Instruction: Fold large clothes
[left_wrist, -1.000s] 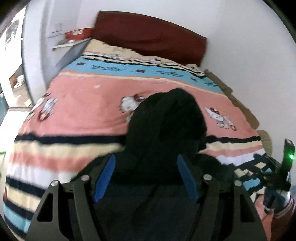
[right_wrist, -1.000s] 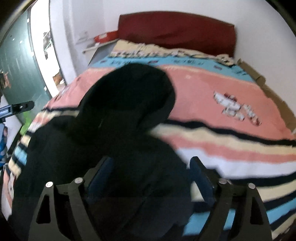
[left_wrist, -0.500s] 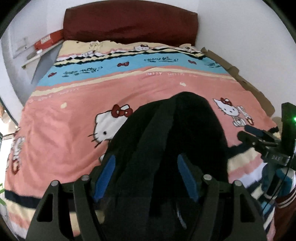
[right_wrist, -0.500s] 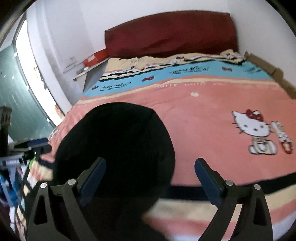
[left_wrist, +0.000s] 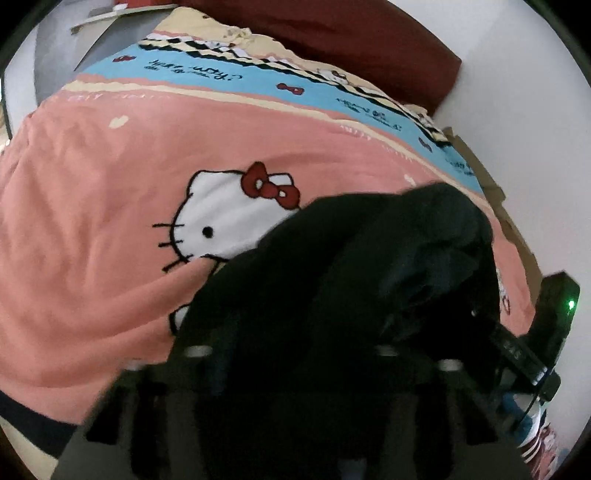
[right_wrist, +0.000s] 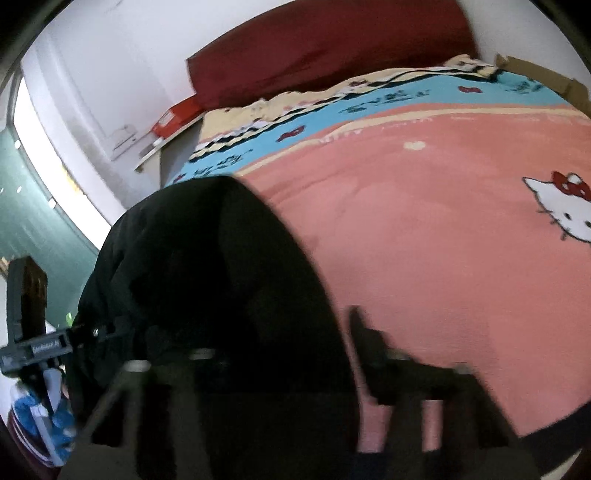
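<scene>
Since the earlier frames both cameras are being brought lower and closer to the bed (left_wrist: 92, 229), and the blue finger pads, which were standing wide apart beside the cloth, are no longer being seen: they are now being hidden by the black garment (left_wrist: 369, 280). The jaws of the left gripper (left_wrist: 291, 369) are closing at this moment, with dark cloth lying between them; whether the pads are already pressing on it cannot be told, because this part of the picture is dark and blurred. The jaws of the right gripper (right_wrist: 280, 369) are closing as well, with the garment's edge between them, and here too a firm pinch cannot be confirmed. The garment is lying bunched on the pink part of the bedspread (right_wrist: 443, 240), partly covering the printed cat face (left_wrist: 229, 221) in the left view, with its rounded hood-like end pointing toward the red headboard (right_wrist: 332, 48). In the left view the other gripper is being seen at the right edge, just beside the cloth. It is being judged that a new grasp with both grippers is being taken, so a fold or a straightening pull is probably being prepared. The fold itself is not yet being made.
</scene>
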